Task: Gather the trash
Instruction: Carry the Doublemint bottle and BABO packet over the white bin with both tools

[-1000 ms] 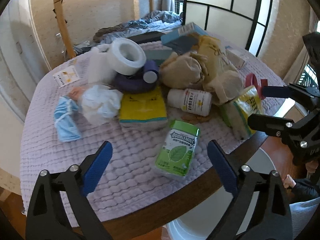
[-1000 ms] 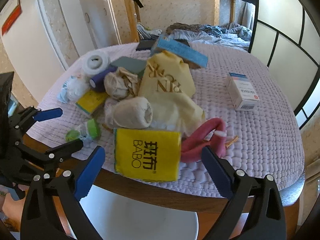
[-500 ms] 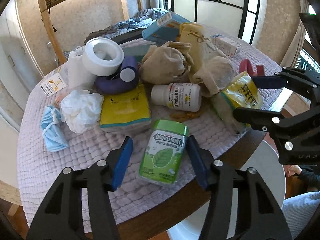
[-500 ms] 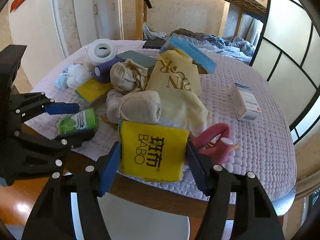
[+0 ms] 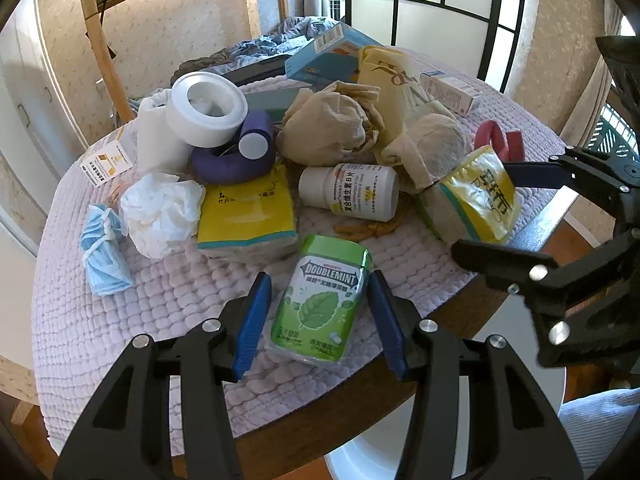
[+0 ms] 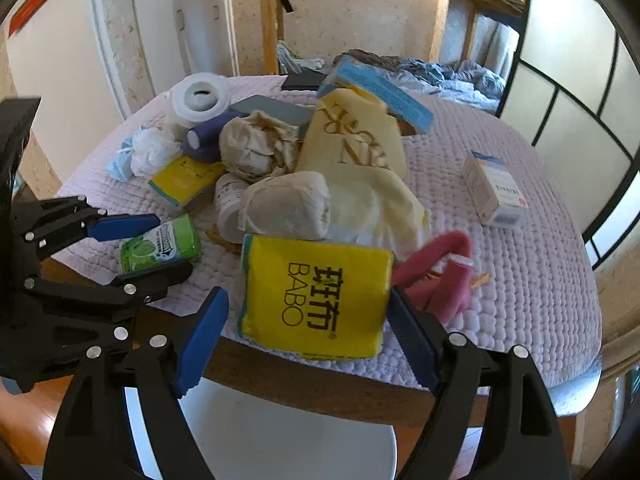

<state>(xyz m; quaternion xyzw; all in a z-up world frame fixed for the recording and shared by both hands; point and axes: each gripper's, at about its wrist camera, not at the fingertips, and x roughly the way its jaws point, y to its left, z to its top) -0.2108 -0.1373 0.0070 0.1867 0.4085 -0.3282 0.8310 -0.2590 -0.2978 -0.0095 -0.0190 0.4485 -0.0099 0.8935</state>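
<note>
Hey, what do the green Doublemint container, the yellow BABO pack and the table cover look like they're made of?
Doublemint container: apparently rigid plastic, glossy printed wrap, light glinting along its rounded shoulder.
BABO pack: thin plastic film over something soft, probably tissues; shiny, wrinkled, corners bulging.
Table cover: soft quilted fabric, matte, with a regular puffy bump pattern.

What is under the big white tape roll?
The tape roll leans on a purple tube and white paper. Something white shows inside its hole. What lies beneath it on the cloth is covered.
</note>
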